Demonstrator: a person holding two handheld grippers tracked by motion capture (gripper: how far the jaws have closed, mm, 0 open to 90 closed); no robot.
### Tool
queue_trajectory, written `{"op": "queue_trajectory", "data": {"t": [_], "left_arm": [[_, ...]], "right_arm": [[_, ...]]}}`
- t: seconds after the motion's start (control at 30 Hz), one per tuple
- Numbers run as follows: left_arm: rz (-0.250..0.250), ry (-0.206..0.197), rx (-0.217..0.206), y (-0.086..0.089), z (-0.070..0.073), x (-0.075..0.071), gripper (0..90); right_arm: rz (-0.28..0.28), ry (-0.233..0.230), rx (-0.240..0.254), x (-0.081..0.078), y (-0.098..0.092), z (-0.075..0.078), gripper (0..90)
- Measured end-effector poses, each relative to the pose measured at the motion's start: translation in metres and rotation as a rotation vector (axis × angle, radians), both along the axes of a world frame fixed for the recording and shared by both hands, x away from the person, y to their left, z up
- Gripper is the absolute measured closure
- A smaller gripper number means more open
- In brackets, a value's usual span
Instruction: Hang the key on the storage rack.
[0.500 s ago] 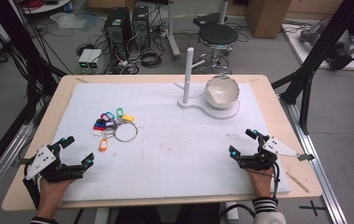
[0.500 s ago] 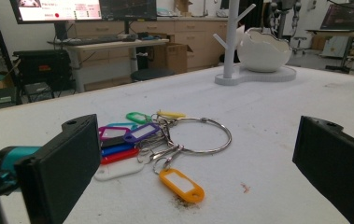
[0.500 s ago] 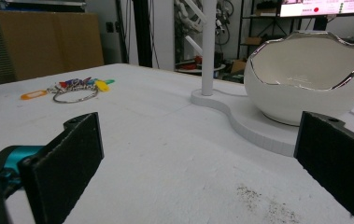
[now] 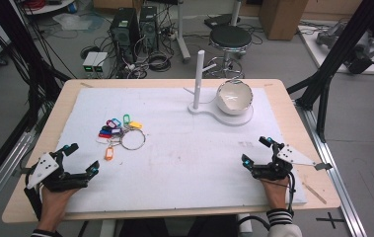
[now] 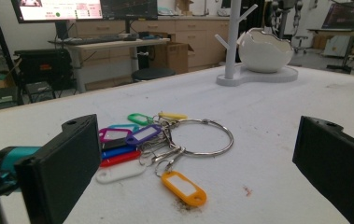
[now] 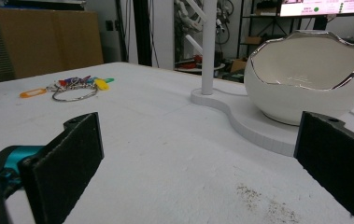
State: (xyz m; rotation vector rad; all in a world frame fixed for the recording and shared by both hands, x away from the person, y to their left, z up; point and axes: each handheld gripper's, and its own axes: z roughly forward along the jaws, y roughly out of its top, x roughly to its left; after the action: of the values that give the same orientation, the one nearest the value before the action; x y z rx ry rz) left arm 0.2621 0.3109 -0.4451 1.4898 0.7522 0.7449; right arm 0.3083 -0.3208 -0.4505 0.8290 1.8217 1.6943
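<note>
I see a big wooden table (image 4: 293,106) with rounded corners, and a flat white sheet (image 4: 194,158) with a few small dirty marks covers most of its top. At the far side stands a smooth white stand (image 4: 222,114) with a flat curvy base and a tall round post with short pegs. On that base sits a shiny white bowl shaped like a cracked eggshell (image 4: 234,97), with a jagged silver rim. To the left lies a thin round metal key ring (image 4: 133,139) on the sheet, with a bunch of small plastic tags (image 4: 113,129) in many colours hooked to it, and an orange tag (image 4: 108,153) lies nearest to me. My left gripper (image 4: 78,158) sits at the near left edge, close to the tags but not touching them, with its black blocky jaws spread wide and nothing between them. My right gripper (image 4: 256,150) sits at the near right edge, well apart from the bowl, jaws spread wide and empty too. Compared with half a second ago, I see both grippers in the same spots, and the ring, tags, stand and bowl have not moved.
</note>
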Motion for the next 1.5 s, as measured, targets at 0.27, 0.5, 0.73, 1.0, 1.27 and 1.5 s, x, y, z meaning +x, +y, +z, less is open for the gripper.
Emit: {"op": "queue_trajectory", "data": {"t": [0.27,0.5,0.73,1.0,1.27,1.5], "left_arm": [[-0.029,0.018,0.017,-0.003,0.014,0.008,1.7],[-0.080,0.051,0.091,-0.006,0.039,0.023,1.7],[-0.136,0.135,0.177,-0.014,0.071,0.051,1.7],[-0.213,0.237,0.315,-0.034,0.101,0.080,1.7],[-0.283,0.352,0.450,-0.068,0.121,0.103,1.7],[-0.286,0.422,0.539,-0.089,0.127,0.119,1.7]], "right_arm": [[-0.001,-0.003,-0.007,0.000,0.000,0.000,0.9],[-0.002,-0.001,-0.004,0.000,0.000,0.000,0.9],[-0.001,-0.003,-0.006,0.000,0.000,0.000,0.9],[0.002,-0.001,-0.003,0.000,0.000,0.000,0.9],[0.001,-0.001,-0.005,0.000,0.000,0.000,0.9],[0.001,-0.001,-0.005,0.000,0.000,0.000,0.9]]}}
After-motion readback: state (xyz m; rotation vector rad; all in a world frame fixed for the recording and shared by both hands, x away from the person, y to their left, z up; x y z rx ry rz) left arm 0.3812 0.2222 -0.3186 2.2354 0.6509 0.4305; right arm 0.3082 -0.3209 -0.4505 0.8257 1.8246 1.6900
